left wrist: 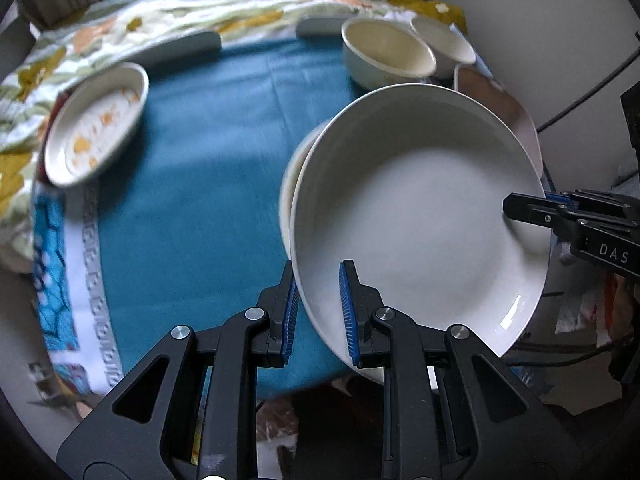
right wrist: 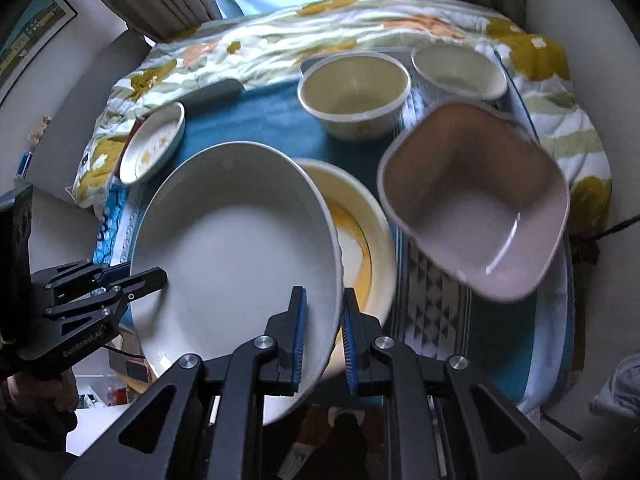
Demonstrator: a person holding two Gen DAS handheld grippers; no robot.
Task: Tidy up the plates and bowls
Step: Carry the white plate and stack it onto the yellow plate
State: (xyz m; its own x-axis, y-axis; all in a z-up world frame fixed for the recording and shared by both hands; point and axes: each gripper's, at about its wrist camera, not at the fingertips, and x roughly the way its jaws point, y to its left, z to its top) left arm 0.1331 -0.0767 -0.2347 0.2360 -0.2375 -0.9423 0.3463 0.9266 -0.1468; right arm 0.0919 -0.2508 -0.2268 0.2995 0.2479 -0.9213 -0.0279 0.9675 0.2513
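Note:
A large white plate [left wrist: 420, 208] [right wrist: 240, 248] is held tilted above the table by both grippers. My left gripper [left wrist: 318, 312] is shut on its near rim; it shows in the right wrist view [right wrist: 132, 276] at the plate's left rim. My right gripper [right wrist: 322, 336] is shut on the opposite rim and shows in the left wrist view [left wrist: 520, 208]. Under the plate sits a cream plate with a yellow pattern [right wrist: 360, 232]. A pink square bowl [right wrist: 476, 204] stands to its right. Two cream bowls [right wrist: 354, 92] [right wrist: 458, 68] stand at the back.
A small oval dish with orange marks [left wrist: 96, 124] [right wrist: 154, 144] lies at the table's left. The table has a teal cloth [left wrist: 200, 184] and a floral cloth [left wrist: 240, 8] behind. A patterned mat [right wrist: 432, 304] lies under the pink bowl.

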